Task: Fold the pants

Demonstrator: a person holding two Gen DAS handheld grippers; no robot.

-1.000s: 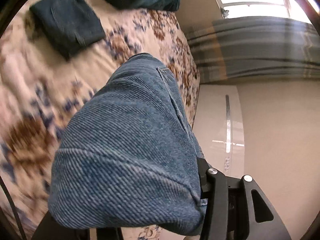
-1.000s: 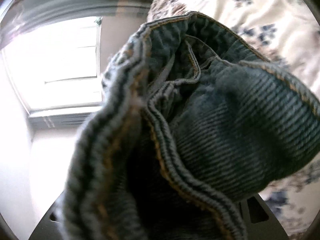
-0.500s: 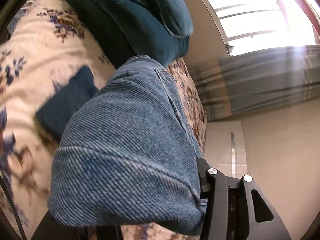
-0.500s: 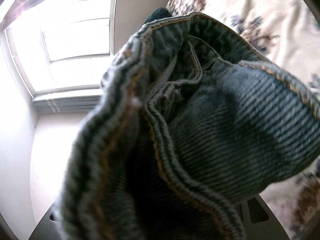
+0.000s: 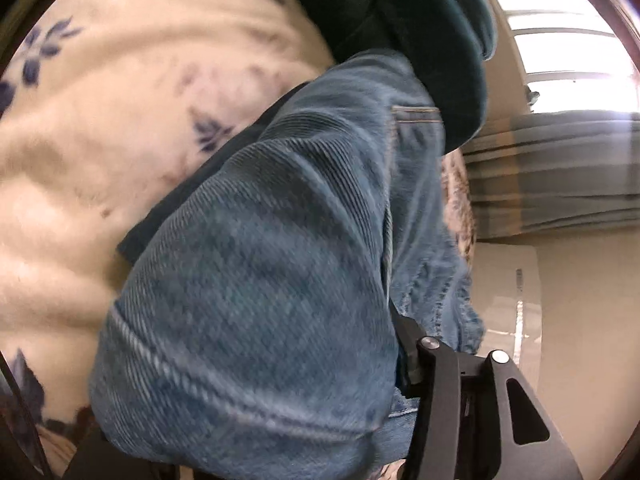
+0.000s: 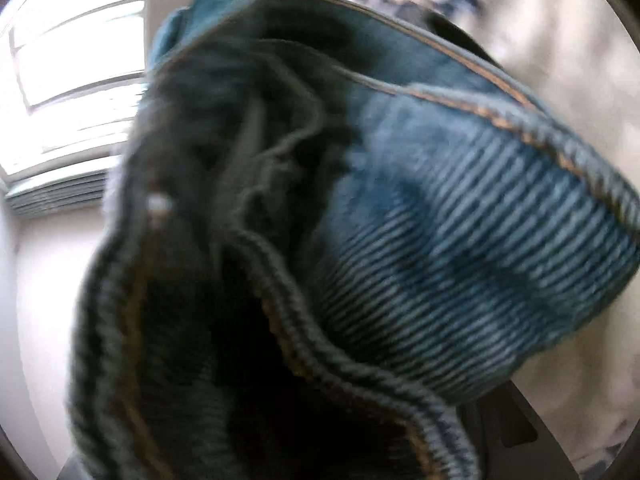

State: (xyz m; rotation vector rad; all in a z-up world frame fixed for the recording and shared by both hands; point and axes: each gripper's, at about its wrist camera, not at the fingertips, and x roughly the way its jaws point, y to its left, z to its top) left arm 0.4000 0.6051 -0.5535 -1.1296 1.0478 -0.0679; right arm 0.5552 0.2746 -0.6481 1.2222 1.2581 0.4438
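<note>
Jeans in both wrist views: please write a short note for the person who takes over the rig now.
Left hand-held gripper: denim bunched between its fingers; jaws have just been opening, grip uncertain.
Right hand-held gripper: fingers hidden under the waistband; state unclear.
Jeans: held up in a bunch, above the flowered bed cover, near a dark teal pillow.
Done: jeans picked up.
Left: lay them flat, fold.

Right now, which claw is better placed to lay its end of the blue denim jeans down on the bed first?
Probably the left claw. Its bunch of blue denim jeans hangs over open floral bedspread, while the right claw's view is almost filled by waistband, with little bed visible.
</note>
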